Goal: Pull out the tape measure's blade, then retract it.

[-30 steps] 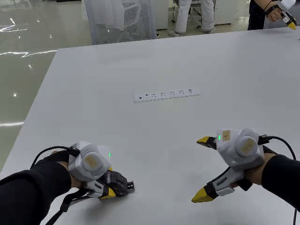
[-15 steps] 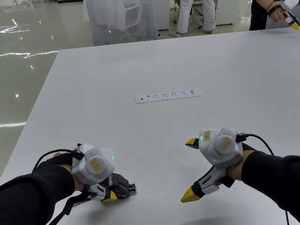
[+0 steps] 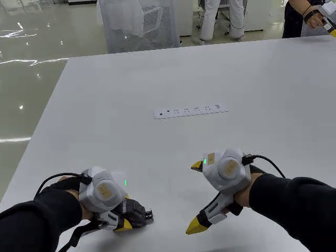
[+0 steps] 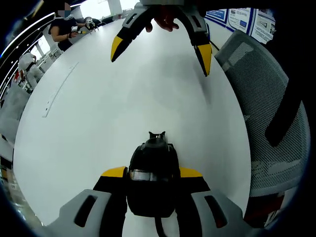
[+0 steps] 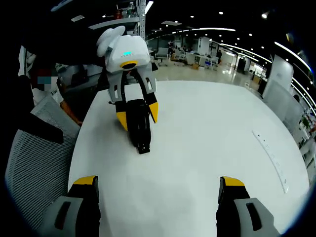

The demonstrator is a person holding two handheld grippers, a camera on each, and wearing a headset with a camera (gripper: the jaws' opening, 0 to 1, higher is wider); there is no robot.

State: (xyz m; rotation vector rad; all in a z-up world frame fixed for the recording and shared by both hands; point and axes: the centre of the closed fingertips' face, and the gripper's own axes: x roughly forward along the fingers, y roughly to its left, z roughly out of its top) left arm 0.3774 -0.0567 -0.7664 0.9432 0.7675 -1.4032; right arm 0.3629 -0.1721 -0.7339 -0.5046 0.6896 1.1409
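A black tape measure point(image 4: 153, 175) lies on the white table, its blade tip point(image 4: 157, 134) pointing away from the left gripper. My left gripper point(image 3: 126, 216) is shut on its case point(image 3: 134, 212) at the table's near left. In the right gripper view the tape measure point(image 5: 138, 126) sits between the left gripper's yellow tips. My right gripper point(image 3: 195, 197) stands wide open a short way right of the tape measure, facing it, with nothing between its yellow tips point(image 5: 228, 181). No blade is drawn out.
A white power strip point(image 3: 190, 111) lies flat at the table's middle. A mesh office chair point(image 4: 264, 98) stands at the near edge. A person with another gripper point(image 3: 329, 23) is at the far right corner; others stand beyond the table.
My right gripper has moved left toward the tape measure and a little nearer to me. The left gripper has kept its hold on the case, nearly still.
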